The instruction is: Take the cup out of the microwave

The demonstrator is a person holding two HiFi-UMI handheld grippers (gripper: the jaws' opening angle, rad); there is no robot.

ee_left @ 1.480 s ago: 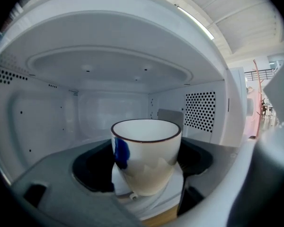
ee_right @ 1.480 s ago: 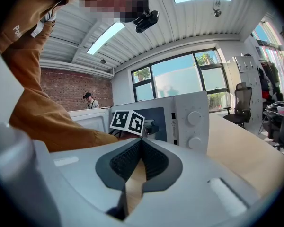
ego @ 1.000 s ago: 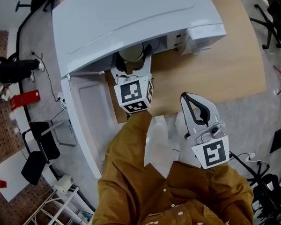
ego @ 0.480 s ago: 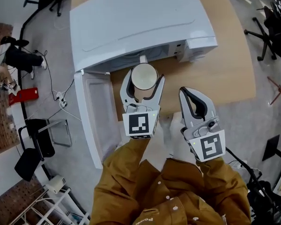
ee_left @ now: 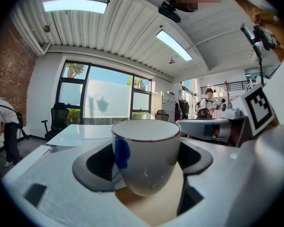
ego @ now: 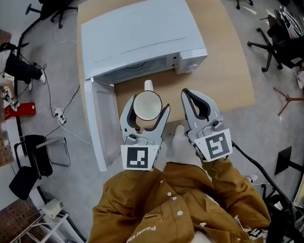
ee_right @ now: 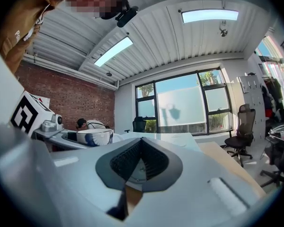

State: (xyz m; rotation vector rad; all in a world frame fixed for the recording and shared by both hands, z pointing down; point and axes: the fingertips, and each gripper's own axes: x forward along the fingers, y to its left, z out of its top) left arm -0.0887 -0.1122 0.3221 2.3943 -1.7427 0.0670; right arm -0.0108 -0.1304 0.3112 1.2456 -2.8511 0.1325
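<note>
A white cup [ego: 146,104] with a blue mark and a thin dark rim is held upright in my left gripper [ego: 148,108], its handle pointing toward the microwave [ego: 142,34]. The cup hangs in the air in front of the microwave's open cavity, above the wooden table [ego: 228,75]. In the left gripper view the cup [ee_left: 146,155] fills the gap between the dark pads [ee_left: 92,167], which press its sides. My right gripper [ego: 191,94] hovers just right of the cup, shut and empty; its own view shows the jaw tips [ee_right: 139,162] meeting and the cup [ee_right: 94,137] to the left.
The microwave door [ego: 99,120] hangs open to the left, past the table's edge. Office chairs [ego: 286,44] stand on the floor at right, cables and a red box [ego: 17,110] at left. A person [ego: 12,67] bends over at far left.
My left gripper pulled the cup out of the microwave, back toward me and upward. The right gripper rose too and now sits beside the cup.
</note>
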